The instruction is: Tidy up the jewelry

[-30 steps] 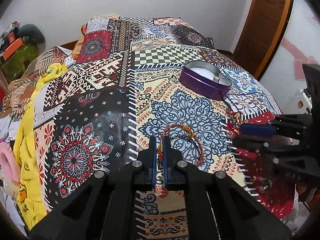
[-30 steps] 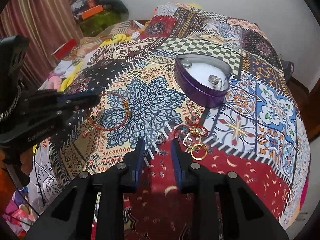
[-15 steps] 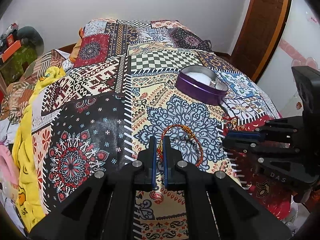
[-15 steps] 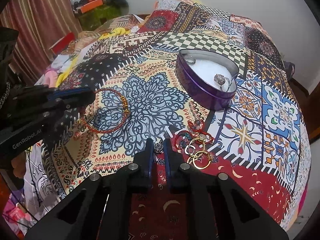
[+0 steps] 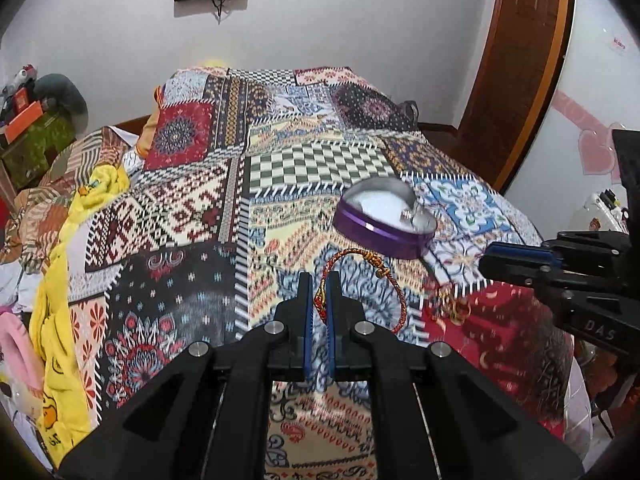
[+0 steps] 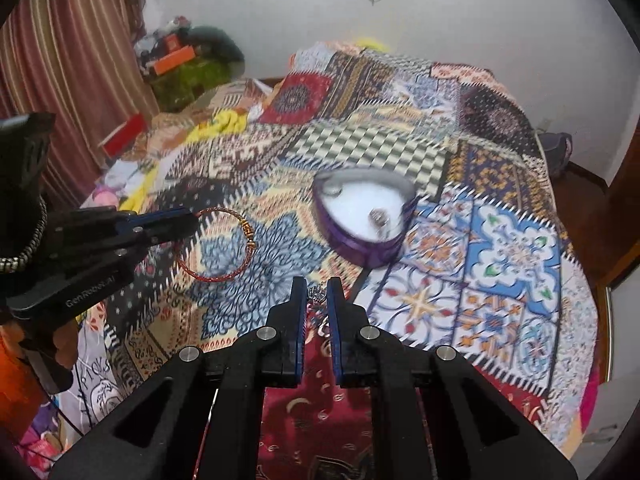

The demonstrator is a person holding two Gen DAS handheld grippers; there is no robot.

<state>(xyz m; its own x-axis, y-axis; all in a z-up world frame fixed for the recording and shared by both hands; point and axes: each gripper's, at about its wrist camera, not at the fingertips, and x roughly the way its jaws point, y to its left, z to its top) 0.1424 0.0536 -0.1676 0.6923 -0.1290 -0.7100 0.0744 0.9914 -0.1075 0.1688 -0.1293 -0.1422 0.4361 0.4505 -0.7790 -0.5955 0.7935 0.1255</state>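
Left tongs (image 5: 319, 294) grip the red-and-gold bracelet (image 5: 362, 288); right tongs (image 6: 316, 294) are closed on a small silver piece (image 6: 315, 293). The purple heart-shaped tin (image 6: 362, 216) lies beyond both on the bed (image 6: 500, 240), nearer the right tongs.

Bedspread (image 5: 192, 216): printed cloth, matt. Tin (image 5: 384, 236): glossy purple metal, white-lined. Bangle (image 5: 360, 256): braided red-and-gold cord. Door (image 5: 516, 52): polished wood. Grippers: matt black plastic.

Both wrist views angled down along black fingers, close over the patchwork-print bedspread (image 5: 192, 208), facing the white wall. Shared: the purple heart-shaped tin (image 5: 384, 224) (image 6: 360, 220); each catching the opposite gripper sideways.
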